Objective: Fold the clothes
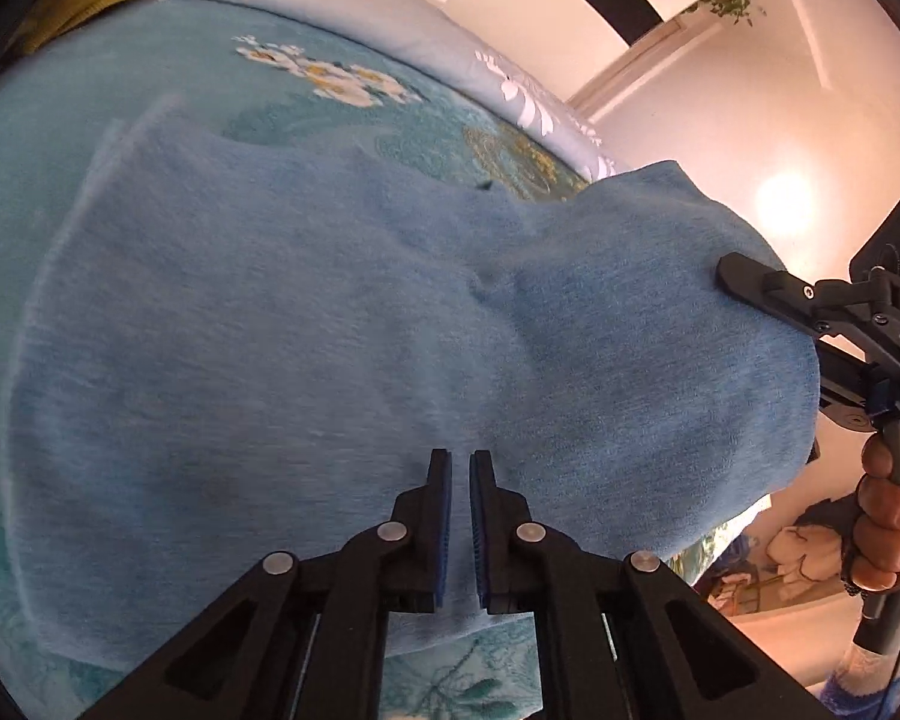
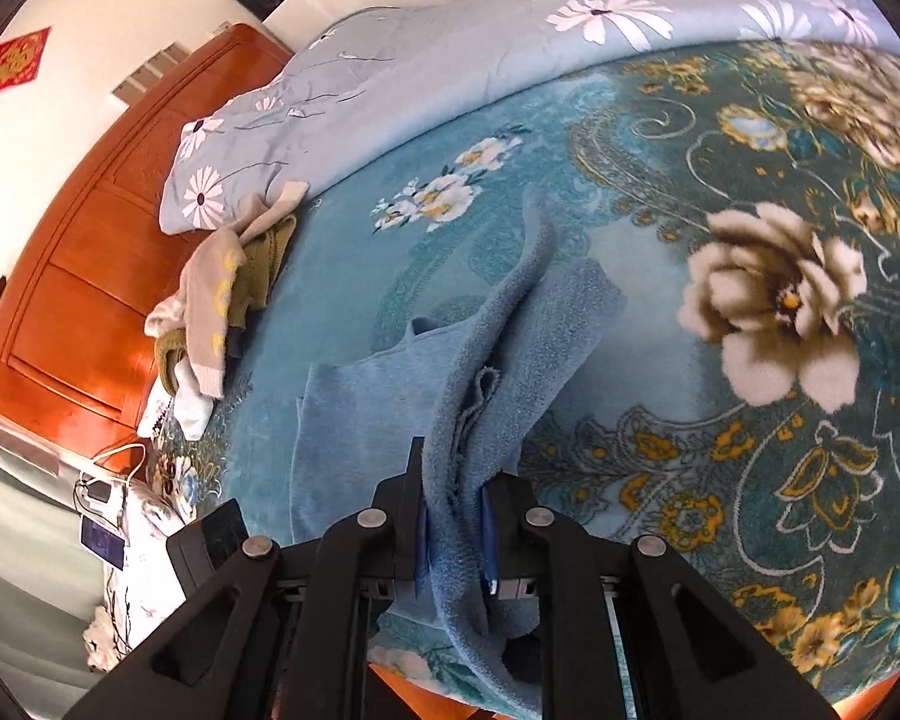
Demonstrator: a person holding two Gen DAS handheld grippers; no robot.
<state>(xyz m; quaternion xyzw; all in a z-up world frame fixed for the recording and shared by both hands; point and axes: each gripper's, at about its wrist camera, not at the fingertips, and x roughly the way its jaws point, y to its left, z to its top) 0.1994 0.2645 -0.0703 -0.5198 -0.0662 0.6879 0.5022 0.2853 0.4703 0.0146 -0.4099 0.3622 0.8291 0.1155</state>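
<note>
The blue garment point(image 1: 330, 330) lies partly spread on the bed point(image 2: 750, 480), near its front edge. The right gripper point(image 2: 456, 534) is clenched on a bunched edge, lifting it clear. The left gripper point(image 1: 461, 516) is closed on the near hem, fabric running between its pads. Judged status: first fold in progress, none complete. A pile of clothes point(image 2: 222, 300) at the headboard end remains unfolded.

Home bedroom: bed point(image 2: 660, 312) w/ floral teal blanket, daisy-print quilt point(image 2: 450, 66), orange wood headboard point(image 2: 90, 276), clothes pile point(image 2: 222, 300) on bed.
</note>
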